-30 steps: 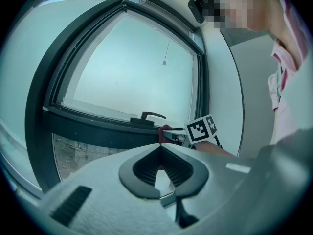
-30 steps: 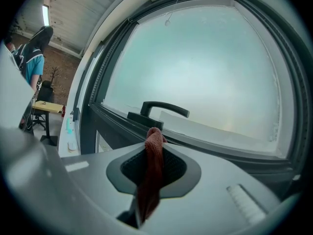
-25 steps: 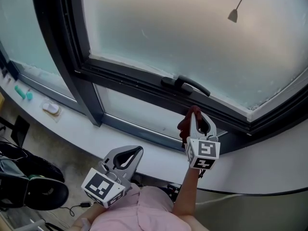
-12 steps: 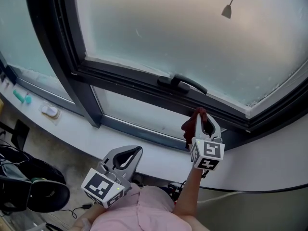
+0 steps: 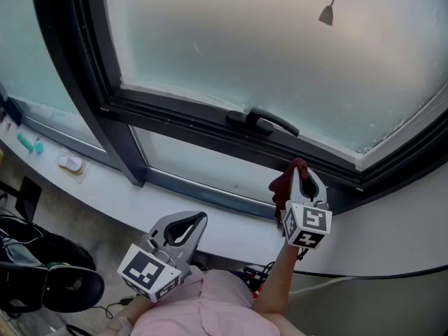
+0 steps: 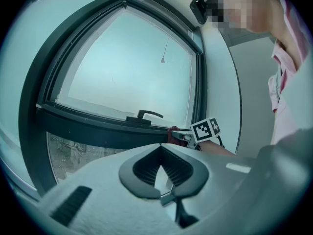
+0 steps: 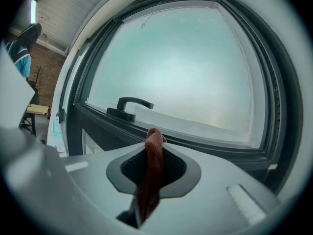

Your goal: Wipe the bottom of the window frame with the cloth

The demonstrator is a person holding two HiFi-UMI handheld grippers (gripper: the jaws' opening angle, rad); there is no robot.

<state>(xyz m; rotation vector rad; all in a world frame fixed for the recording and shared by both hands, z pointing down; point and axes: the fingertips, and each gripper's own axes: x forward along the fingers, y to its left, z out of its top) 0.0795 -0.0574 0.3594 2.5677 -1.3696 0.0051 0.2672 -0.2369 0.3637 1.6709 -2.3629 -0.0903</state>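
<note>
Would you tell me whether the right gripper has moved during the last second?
Yes. The right gripper, holding the cloth, has slid rightward along the window frame, farther from the window handle.

Near the left end of the white sill [image 5: 119, 191] lie a small teal item [image 5: 26, 143] and, near it, a white one [image 5: 71, 163], while a grey cord pull [image 5: 326, 15] hangs before the frosted glass [image 5: 231, 47].

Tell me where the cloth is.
The red cloth is clamped in the right gripper, at the bottom window frame just right of the handle in the head view.
</note>
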